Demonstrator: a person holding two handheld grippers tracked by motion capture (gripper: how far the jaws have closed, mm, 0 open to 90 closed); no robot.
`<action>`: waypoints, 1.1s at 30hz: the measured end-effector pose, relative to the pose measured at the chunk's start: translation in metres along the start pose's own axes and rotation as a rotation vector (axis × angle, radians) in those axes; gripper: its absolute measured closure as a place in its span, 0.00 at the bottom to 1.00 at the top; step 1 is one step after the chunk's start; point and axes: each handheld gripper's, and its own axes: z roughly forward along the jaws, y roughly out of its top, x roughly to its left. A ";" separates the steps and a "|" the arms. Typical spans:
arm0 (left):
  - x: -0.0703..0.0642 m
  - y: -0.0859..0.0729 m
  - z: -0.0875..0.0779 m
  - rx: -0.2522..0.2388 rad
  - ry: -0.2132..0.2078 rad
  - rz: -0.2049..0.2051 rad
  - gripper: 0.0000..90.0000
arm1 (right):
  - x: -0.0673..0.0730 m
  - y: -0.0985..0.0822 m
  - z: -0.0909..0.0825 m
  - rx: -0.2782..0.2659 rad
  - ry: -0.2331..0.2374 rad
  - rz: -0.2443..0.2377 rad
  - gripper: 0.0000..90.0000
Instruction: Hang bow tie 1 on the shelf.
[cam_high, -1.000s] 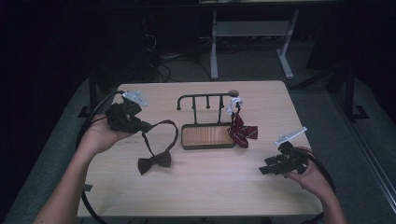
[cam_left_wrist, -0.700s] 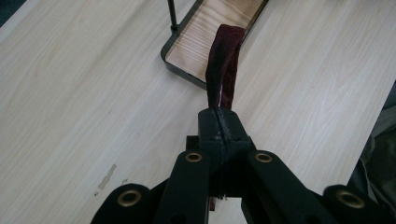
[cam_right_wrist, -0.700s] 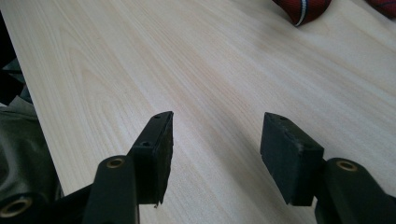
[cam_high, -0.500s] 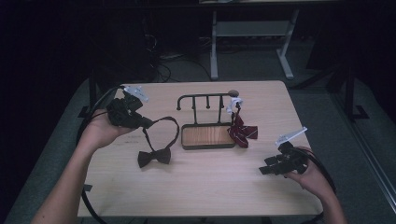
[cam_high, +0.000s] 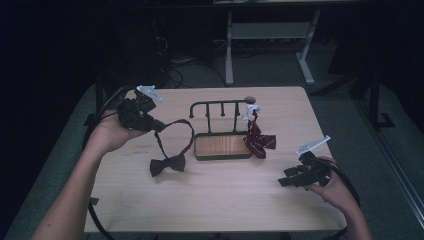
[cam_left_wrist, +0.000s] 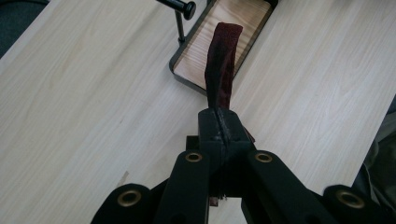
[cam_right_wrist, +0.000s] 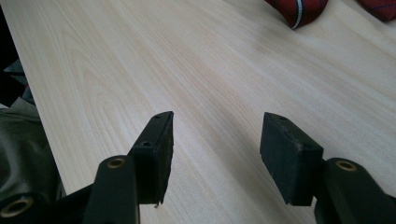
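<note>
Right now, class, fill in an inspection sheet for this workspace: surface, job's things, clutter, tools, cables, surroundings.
Surface: pale wood table, bare in front.
Job's things: dark bow tie, strap lifted; rack with wooden tray; red striped tie hanging at its right end.
Clutter: nothing seen.
Tools: left tool shut on strap; right tool open, empty, over table.
Cables: one trails from each tool.
Surroundings: dark room, white desk frame behind.
</note>
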 end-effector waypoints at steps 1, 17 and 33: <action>0.000 0.002 -0.001 0.000 -0.001 0.003 1.00 | 0.001 0.000 0.000 0.001 0.002 0.002 0.49; 0.004 0.013 -0.005 0.002 0.010 0.004 1.00 | 0.000 0.000 -0.002 -0.006 0.002 0.003 0.49; 0.020 0.026 0.000 0.007 0.011 -0.030 1.00 | 0.000 0.000 -0.003 -0.007 0.004 0.004 0.49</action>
